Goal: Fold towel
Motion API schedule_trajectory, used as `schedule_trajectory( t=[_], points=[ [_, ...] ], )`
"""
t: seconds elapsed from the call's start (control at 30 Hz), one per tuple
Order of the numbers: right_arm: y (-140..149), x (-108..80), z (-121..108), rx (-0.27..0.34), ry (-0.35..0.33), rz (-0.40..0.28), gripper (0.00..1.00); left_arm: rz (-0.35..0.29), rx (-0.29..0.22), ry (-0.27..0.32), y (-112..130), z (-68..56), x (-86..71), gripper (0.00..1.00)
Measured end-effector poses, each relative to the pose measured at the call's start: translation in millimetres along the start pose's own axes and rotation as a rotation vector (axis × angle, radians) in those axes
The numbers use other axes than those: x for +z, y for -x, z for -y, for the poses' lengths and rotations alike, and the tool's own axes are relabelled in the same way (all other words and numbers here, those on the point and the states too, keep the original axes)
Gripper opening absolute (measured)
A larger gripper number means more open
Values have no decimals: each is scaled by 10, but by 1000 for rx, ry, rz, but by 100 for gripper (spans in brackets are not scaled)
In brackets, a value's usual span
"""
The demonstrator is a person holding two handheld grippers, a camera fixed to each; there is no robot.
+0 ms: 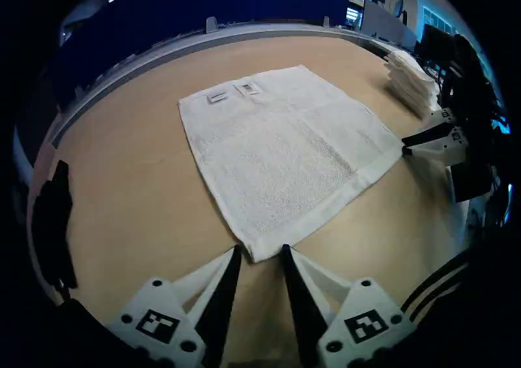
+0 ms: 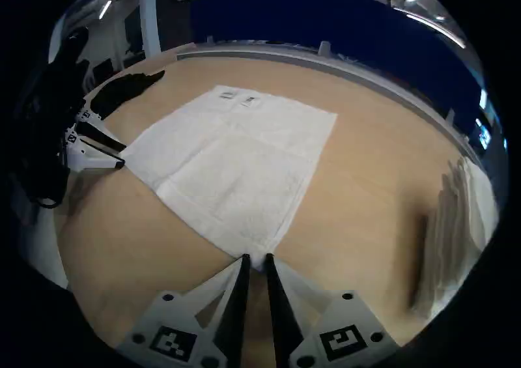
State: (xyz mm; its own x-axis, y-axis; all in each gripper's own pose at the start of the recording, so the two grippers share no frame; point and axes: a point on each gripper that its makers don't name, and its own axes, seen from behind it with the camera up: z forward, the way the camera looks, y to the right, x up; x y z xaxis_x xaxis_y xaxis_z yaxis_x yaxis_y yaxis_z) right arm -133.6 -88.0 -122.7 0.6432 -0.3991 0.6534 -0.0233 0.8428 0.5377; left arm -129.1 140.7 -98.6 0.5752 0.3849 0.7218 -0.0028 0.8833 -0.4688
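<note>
Left gripper (image 1: 260, 251) fingers are standing well apart, flanking the near corner of the towel (image 1: 280, 146) without pressing it. Right gripper (image 2: 256, 257) fingers are sitting almost together, with another corner lying between their tips; I cannot tell whether they are pinching it. Towel is lying flat and unfolded on the table (image 1: 130, 172), with two tags (image 1: 231, 93) showing near its far edge. Stack (image 1: 410, 81) of folded cloths is sitting well apart.
</note>
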Motion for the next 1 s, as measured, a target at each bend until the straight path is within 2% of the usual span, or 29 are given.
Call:
schedule_trajectory(
  t=[0.03, 0.1, 0.23, 0.57, 0.77, 1.0],
  points=[
    [0, 2, 2, 2, 0, 0, 17, 1, -5, -4, 2, 10, 0, 27],
    [-1, 4, 5, 3, -1, 0, 16, 1, -15, -10, 6, 26, 0, 23],
    [-4, 2, 20, 0, -8, 0, 13, -1, -25, -17, 10, 42, -4, 6],
    [-100, -20, 17, 21, -7, -25, 10, -13, -2, -41, 5, 37, -22, 6],
    [-145, -38, 9, 33, -10, -36, 10, -12, -38, -21, 1, 34, -30, 6],
    [-241, -86, 18, 24, -13, -52, 10, -20, -53, -18, -41, 37, -69, 6]
  ],
)
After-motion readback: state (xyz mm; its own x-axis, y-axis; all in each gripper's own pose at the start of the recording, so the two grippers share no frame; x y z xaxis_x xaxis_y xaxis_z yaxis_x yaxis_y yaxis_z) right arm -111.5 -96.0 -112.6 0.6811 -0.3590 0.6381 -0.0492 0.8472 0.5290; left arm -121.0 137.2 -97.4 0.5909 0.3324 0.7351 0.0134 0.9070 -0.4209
